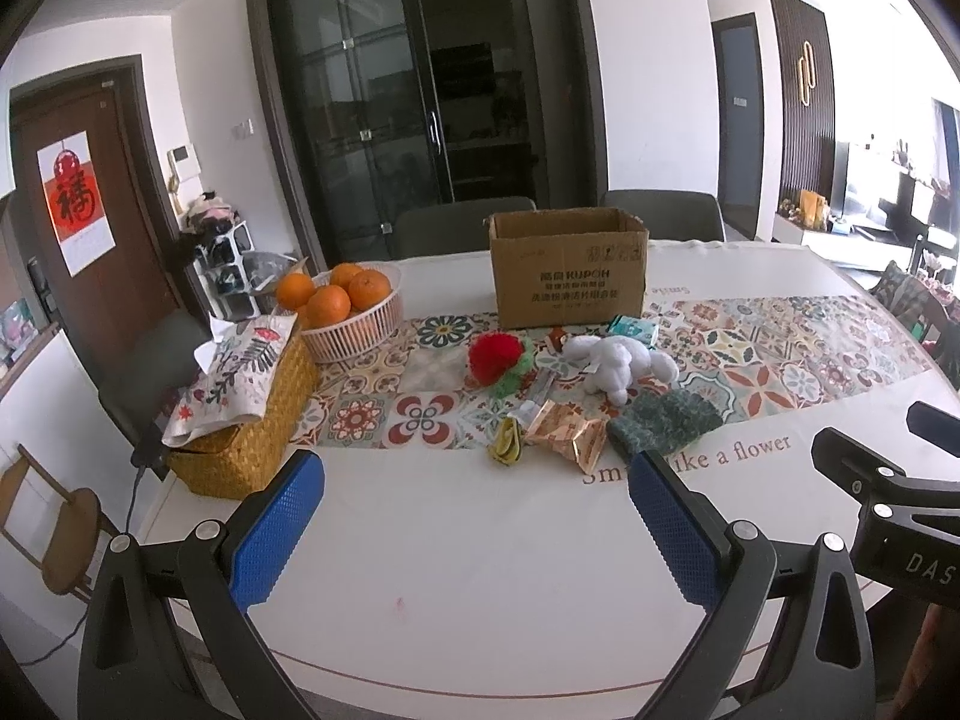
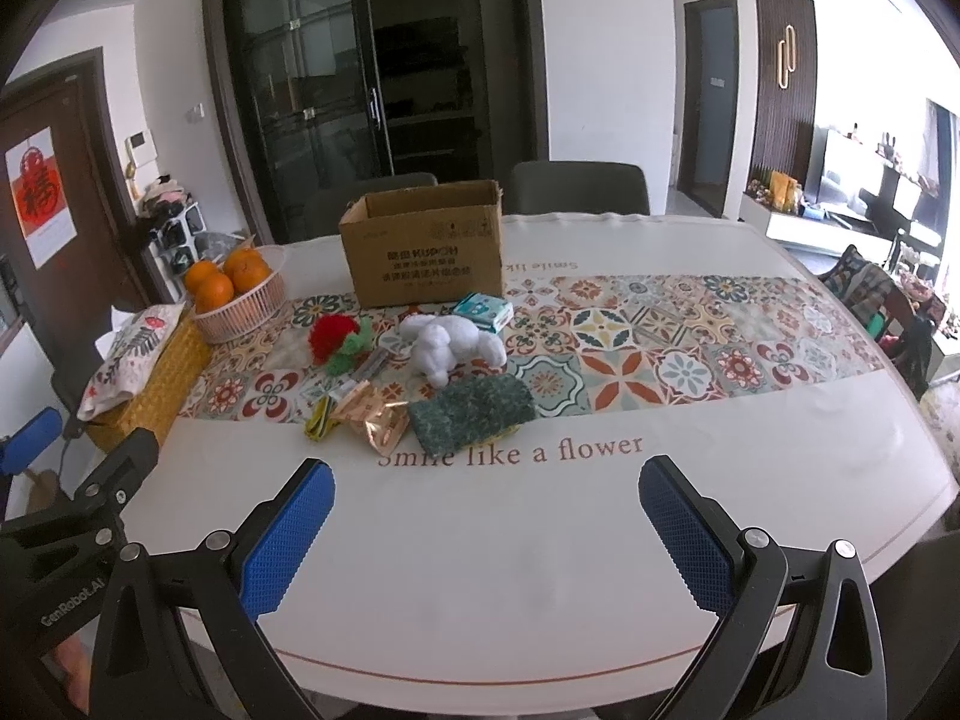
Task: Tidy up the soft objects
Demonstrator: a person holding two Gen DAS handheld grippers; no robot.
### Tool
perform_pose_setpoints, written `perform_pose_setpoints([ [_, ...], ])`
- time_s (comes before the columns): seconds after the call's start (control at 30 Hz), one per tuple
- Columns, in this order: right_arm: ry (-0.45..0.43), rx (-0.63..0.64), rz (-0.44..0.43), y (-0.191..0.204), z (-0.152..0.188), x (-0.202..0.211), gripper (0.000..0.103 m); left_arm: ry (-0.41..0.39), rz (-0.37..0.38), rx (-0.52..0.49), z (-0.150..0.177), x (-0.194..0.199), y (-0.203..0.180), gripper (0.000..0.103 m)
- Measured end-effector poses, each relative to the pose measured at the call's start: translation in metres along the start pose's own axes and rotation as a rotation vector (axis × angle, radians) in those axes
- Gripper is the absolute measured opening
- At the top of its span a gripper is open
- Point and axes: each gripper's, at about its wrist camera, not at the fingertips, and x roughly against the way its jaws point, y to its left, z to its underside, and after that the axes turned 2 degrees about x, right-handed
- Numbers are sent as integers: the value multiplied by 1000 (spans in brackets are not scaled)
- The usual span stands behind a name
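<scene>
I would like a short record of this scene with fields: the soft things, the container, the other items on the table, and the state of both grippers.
soft things: white plush toy, red and green pompom, green sponge, all lying on the table
container: open cardboard box, upright behind the soft things
other items: gold wrapper, tissue pack, basket of oranges, woven basket
left hand-held gripper: open, holds nothing
right hand-held gripper: open, holds nothing
</scene>
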Motion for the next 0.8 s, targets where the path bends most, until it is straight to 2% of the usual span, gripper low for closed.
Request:
perform_pose_setpoints([
  [0.23,63,-12,-22,10,-4,-26,103,65,8,-13,-4,-25,10,103],
  [0.4,119,-29,-34,22,-14,-59,103,135,28,-27,-12,-59,18,103],
  [0.57,200,-47,-62,33,-23,-99,103,231,74,-27,-18,-105,23,103],
  [0.73,272,-97,-41,38,-29,-136,103,308,130,-46,-22,-145,26,102],
  [0.8,289,-120,-29,38,-29,-150,103,346,157,-61,-21,-164,25,99],
])
